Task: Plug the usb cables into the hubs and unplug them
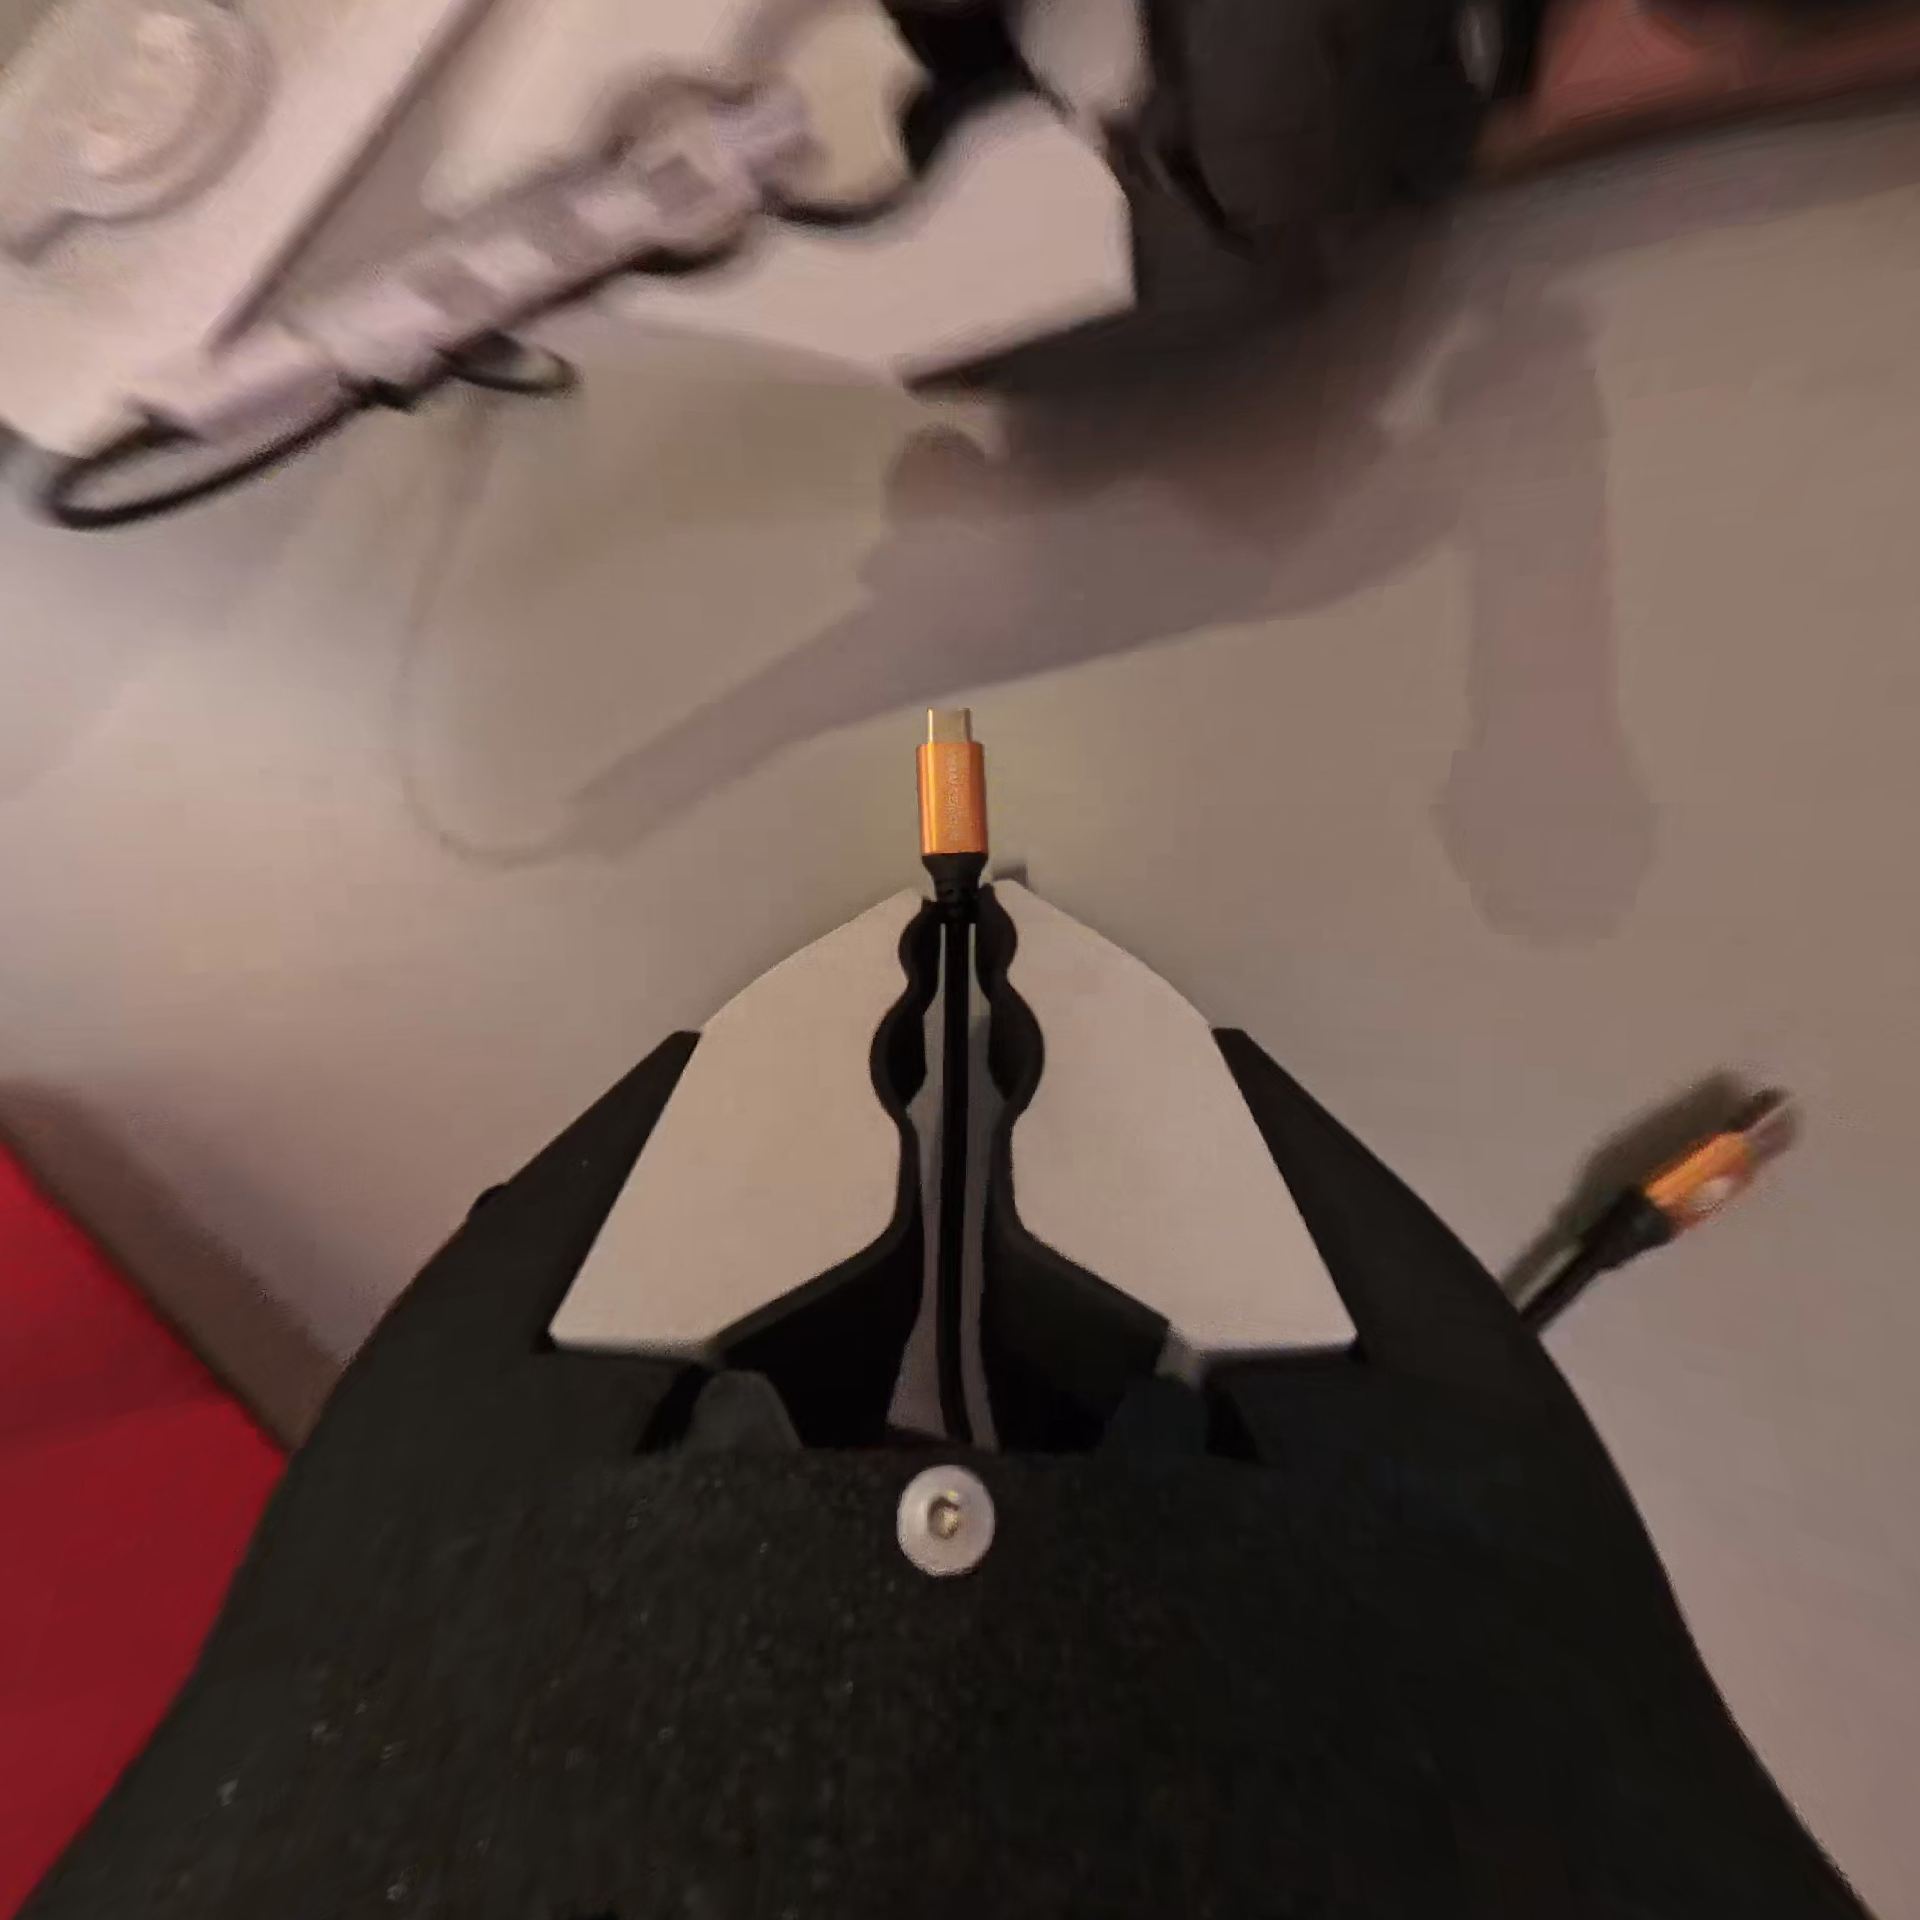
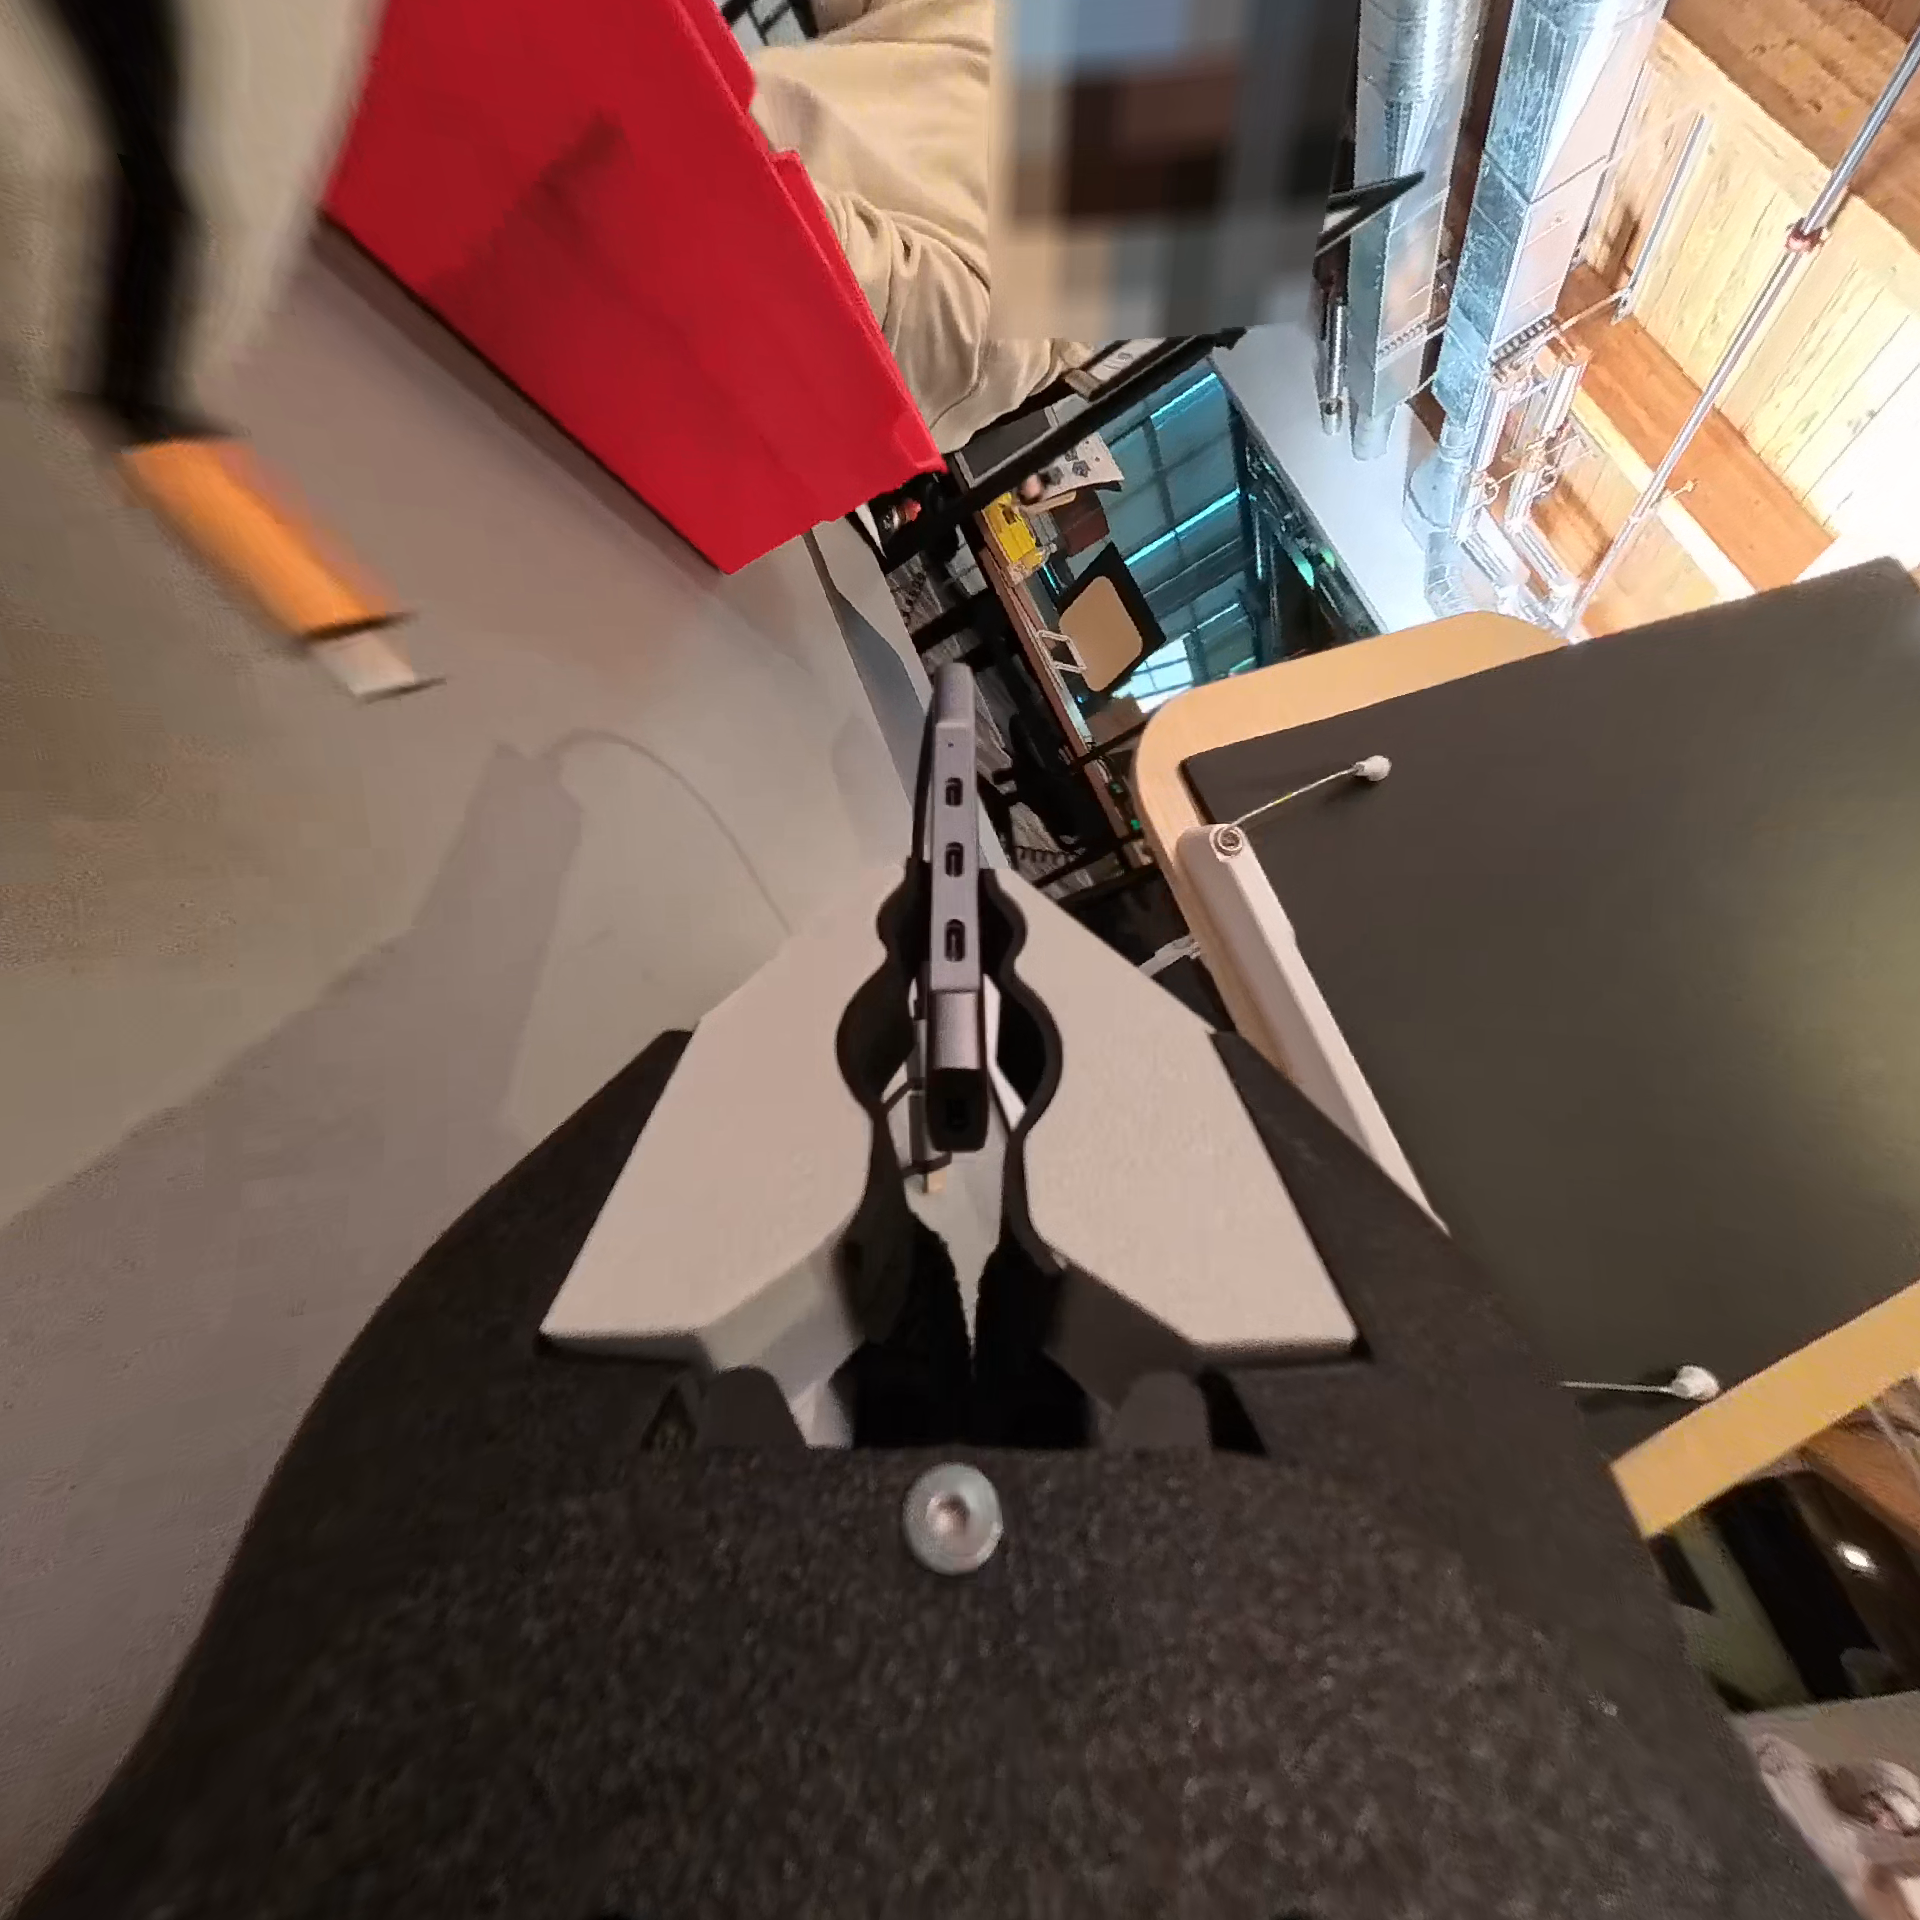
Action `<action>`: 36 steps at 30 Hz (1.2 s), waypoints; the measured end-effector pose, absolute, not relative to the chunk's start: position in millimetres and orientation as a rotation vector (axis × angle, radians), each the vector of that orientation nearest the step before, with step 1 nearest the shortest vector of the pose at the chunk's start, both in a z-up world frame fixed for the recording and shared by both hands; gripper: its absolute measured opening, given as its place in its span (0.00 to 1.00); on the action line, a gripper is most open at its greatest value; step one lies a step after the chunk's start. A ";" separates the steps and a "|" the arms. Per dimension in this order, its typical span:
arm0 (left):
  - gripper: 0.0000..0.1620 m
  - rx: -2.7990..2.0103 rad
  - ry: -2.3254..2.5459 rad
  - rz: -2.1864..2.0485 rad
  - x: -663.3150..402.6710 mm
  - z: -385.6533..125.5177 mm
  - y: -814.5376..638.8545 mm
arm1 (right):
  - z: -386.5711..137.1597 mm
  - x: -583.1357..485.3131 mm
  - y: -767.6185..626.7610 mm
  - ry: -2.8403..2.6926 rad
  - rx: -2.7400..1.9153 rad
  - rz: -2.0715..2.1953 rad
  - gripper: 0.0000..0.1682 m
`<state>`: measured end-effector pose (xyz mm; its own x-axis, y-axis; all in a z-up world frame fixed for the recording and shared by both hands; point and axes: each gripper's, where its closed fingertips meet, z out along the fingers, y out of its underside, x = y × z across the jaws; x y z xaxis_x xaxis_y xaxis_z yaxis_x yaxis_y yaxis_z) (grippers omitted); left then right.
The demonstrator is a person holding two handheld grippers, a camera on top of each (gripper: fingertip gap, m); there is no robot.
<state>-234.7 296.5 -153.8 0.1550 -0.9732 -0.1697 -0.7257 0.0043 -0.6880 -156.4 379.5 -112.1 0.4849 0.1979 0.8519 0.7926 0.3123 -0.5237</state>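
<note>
My left gripper [image 1: 958, 891] is shut on a black braided cable just behind its orange plug [image 1: 948, 798], which points forward above the grey table [image 1: 1351, 727]. The cable's other orange plug [image 1: 1704, 1174] hangs at the right, blurred. My right gripper [image 2: 951, 914] is shut on a slim grey hub [image 2: 954, 831] with three small ports along its edge, held edge-up and tilted. In the right wrist view a blurred orange plug [image 2: 249, 540] on a black cable hangs at the upper left.
A red bin [image 2: 623, 260] stands on the table, its corner also in the left wrist view [image 1: 94, 1455]. The other gripper, white and black [image 1: 520, 208], shows blurred far off. A black panel with a wooden rim [image 2: 1610, 987] is at the right. A person's beige sleeve [image 2: 914, 208] is behind the bin. The gap from one gripper's tips to the other's is roughly 12 cm.
</note>
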 end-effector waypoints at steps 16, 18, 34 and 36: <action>0.04 -1.948 1.487 -0.455 -200.8 -122.6 335.9 | -117.3 -171.1 375.7 -1.102 -1.172 -0.663 0.04; 0.04 -1.959 1.497 -0.437 -202.5 -126.6 336.5 | -118.8 -172.6 375.8 -1.124 -1.158 -0.701 0.04; 0.04 -2.049 1.414 -0.546 -201.4 -130.5 337.2 | -121.8 -172.9 378.2 -1.202 -1.113 -0.893 0.04; 0.04 -2.057 1.401 -0.555 -201.6 -130.3 337.9 | -123.9 -173.6 378.2 -1.216 -1.113 -0.901 0.04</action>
<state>-201.6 337.9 -130.3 0.3608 -0.9325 0.0147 -0.6899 -0.2774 -0.6687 -173.6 378.2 -123.9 0.1542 0.0425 0.9871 0.9568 0.2428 -0.1599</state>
